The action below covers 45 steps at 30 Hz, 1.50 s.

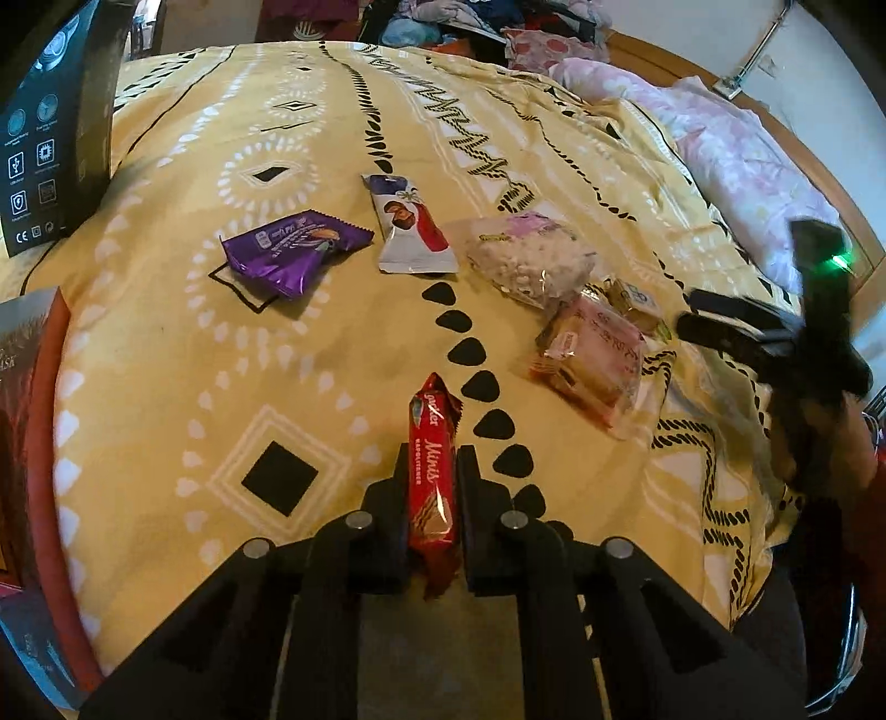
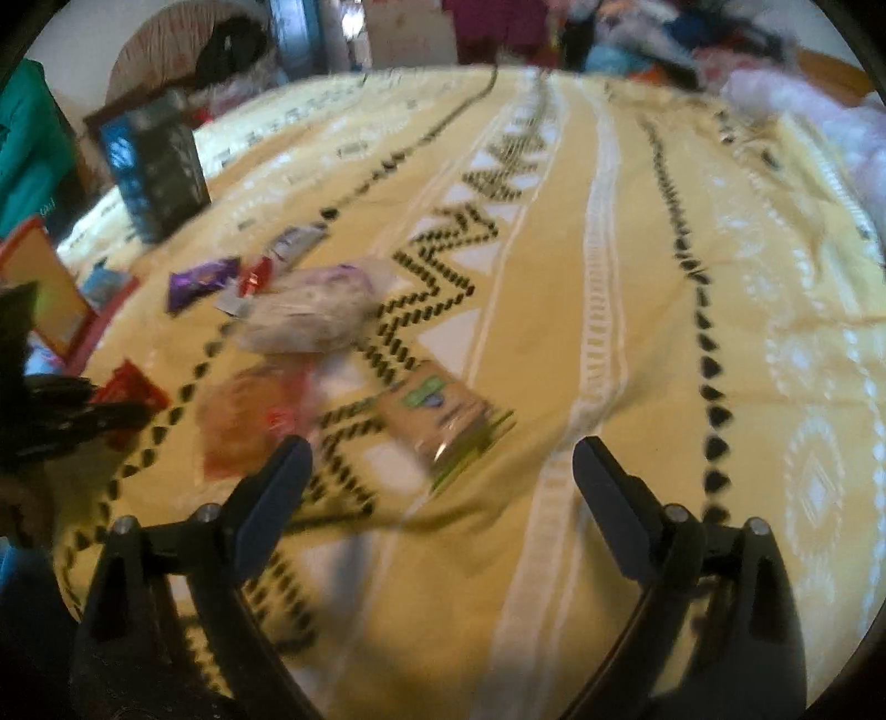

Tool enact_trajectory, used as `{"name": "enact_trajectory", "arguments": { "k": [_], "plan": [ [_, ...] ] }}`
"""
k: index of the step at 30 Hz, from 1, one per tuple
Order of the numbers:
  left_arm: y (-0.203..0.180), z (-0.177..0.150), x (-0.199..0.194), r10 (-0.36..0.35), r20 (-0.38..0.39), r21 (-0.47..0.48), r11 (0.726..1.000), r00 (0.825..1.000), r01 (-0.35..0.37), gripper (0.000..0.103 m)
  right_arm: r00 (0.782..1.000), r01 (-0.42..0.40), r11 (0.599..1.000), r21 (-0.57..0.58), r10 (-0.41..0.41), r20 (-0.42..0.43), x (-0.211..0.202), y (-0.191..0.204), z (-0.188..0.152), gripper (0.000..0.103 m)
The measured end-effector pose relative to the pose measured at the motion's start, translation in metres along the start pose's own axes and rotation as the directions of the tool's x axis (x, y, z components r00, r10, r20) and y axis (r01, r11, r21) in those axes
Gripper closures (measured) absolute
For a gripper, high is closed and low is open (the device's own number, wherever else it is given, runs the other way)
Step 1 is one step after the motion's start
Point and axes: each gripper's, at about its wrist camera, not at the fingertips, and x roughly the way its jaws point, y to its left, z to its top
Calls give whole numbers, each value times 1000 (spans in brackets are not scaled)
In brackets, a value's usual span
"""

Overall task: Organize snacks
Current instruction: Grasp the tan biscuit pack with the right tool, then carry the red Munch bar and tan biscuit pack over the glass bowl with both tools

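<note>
My left gripper (image 1: 431, 465) is shut on a red wafer pack (image 1: 433, 476), which stands up between its fingers above the yellow bedspread (image 1: 166, 343). Ahead on the spread lie a purple wrapper (image 1: 288, 255), a white and red bar (image 1: 412, 227), a clear bag of pale snacks (image 1: 526, 260) and a pink biscuit pack (image 1: 592, 354). My right gripper (image 2: 443, 459) is open with nothing between its fingers; a green and tan pack (image 2: 443, 415) lies just beyond them. That view is blurred. The right gripper (image 1: 775, 338) also shows at the right edge of the left wrist view.
A black box (image 1: 50, 138) stands at the far left and a red-edged box (image 1: 33, 443) at the near left. Pink bedding (image 1: 736, 160) and piled clothes (image 1: 459, 22) line the far side. The yellow spread (image 2: 664, 332) to the right carries no snacks.
</note>
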Motion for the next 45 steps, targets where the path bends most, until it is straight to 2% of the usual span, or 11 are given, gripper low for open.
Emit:
{"name": "enact_trajectory", "arguments": {
  "k": [5, 7, 8, 9, 10, 12, 17, 22, 31, 38, 45],
  "plan": [
    [1, 1, 0, -7, -10, -3, 1000, 1000, 7, 91, 992, -20, 991, -130, 4, -126, 44, 4, 7, 9],
    [0, 2, 0, -5, -12, -1, 1000, 1000, 5, 91, 992, -19, 986, -164, -1, -124, 47, 7, 4, 12],
    [0, 2, 0, -4, -12, -2, 1000, 1000, 4, 91, 993, -22, 987, -160, 4, -116, 46, 6, 4, 18],
    [1, 1, 0, -3, -12, -4, 1000, 1000, 3, 91, 994, -23, 990, -142, 7, -107, 45, 3, 4, 35],
    [0, 1, 0, -3, -12, -6, 1000, 1000, 3, 91, 995, -31, 993, -114, 19, -100, 41, 0, 4, 44],
    [1, 2, 0, -5, -13, -11, 1000, 1000, 5, 91, 996, -44, 997, -62, 39, -80, 33, -3, 3, 51],
    [1, 2, 0, -7, -14, -12, 1000, 1000, 7, 91, 997, -28, 1000, 3, 28, -78, 19, 9, -11, 52],
    [-3, 4, -7, -2, 6, 3, 1000, 1000, 2, 91, 1000, -21, 996, 88, 20, 17, -10, 14, -16, 52],
    [-9, 26, -84, 10, 165, 1, 1000, 986, -10, 91, 985, -5, 997, 76, -8, 171, -63, 44, 14, 53],
    [13, 41, -192, 85, 343, -61, 996, 936, -68, 91, 955, -78, 997, -5, 76, 287, -102, 102, 64, 53],
    [84, 24, -313, 256, 481, -237, 959, 838, -157, 91, 908, -229, 959, -165, 272, 319, -115, 213, 119, 53]
  ]
}}
